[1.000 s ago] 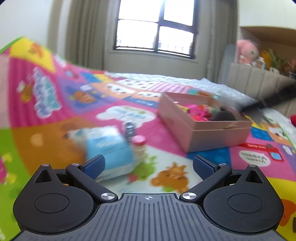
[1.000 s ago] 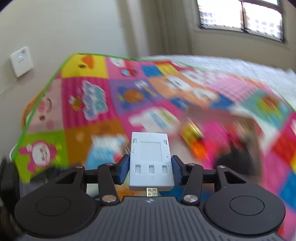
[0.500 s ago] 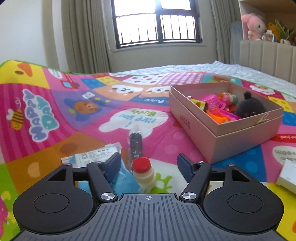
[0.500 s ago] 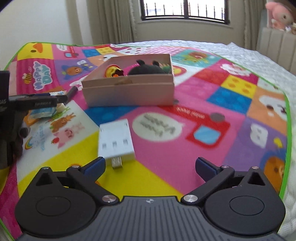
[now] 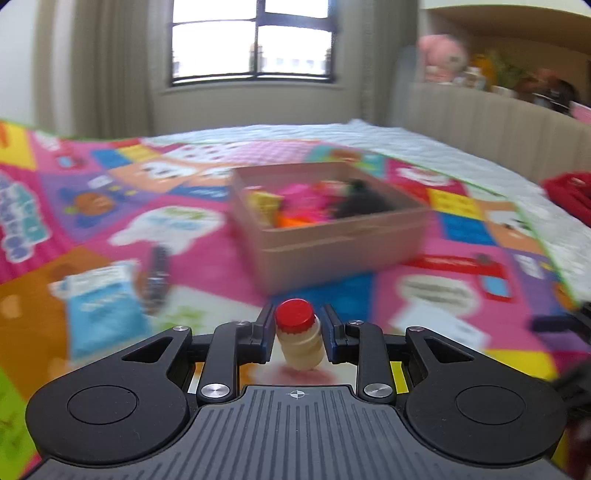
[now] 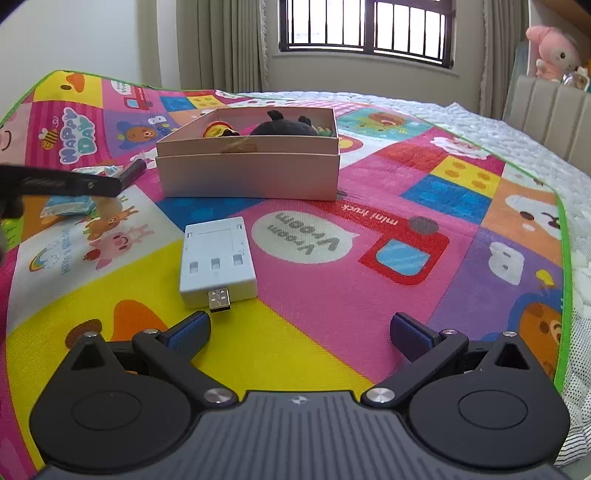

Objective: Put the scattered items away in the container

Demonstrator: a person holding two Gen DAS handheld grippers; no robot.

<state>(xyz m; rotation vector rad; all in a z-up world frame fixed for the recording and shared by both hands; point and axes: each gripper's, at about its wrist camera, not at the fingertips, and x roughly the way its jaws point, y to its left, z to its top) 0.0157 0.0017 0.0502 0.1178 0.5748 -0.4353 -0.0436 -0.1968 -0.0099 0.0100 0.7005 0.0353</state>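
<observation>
A play mat (image 6: 369,266) printed with bright cartoon squares covers most of the bed (image 6: 461,118); its green border runs along the right side, with white quilted bedding showing beyond it. A window (image 6: 365,26) with curtains stands behind the far edge.

Toward the far middle of the mat sits a pinkish cardboard box (image 6: 247,177), open on top. Inside it lie a dark plush toy (image 6: 284,127) and some yellow, pink and orange items, too blurred in the left wrist view to name.

Nearer than the box, left of the mat's middle, a white flat adapter (image 6: 218,258) lies with its USB plug pointing at the near edge, just ahead of the right tongs' left finger and apart from it.

Toward the left edge of the mat lies a blue and white packet (image 5: 103,306), and a dark pen-like item (image 5: 157,273) rests just beside it on the box side.

The right tongs (image 6: 299,332) stand wide with nothing between the fingers, low over the yellow and pink squares near the near edge.

The left tongs (image 5: 297,332) are narrow, their pads pressed on a small cream bottle with a red cap (image 5: 298,338), which stands upright between them, on the near side of the box
</observation>
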